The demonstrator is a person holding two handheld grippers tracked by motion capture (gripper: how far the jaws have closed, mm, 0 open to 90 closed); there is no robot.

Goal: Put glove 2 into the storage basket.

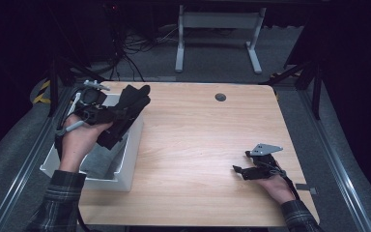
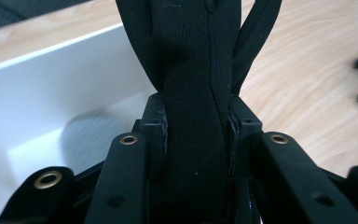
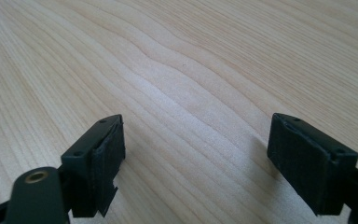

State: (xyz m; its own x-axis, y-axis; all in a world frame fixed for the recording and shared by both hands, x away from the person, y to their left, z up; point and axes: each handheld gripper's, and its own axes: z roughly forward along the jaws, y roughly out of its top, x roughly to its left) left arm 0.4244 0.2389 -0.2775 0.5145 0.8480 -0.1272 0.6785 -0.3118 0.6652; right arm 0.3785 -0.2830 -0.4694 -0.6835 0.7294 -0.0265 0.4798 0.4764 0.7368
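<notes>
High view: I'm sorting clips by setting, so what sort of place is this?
Probably a lab or recording workshop: a wooden table fenced by metal rails, tangled cables on grey carpet, and dark surroundings. The left gripper holds black cloth over a white bin.

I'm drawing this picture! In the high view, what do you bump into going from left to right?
White bin → left tongs squeezing a black cloth above the bin → bare wooden table → small round hole in the table → right tongs, open and empty.
</notes>
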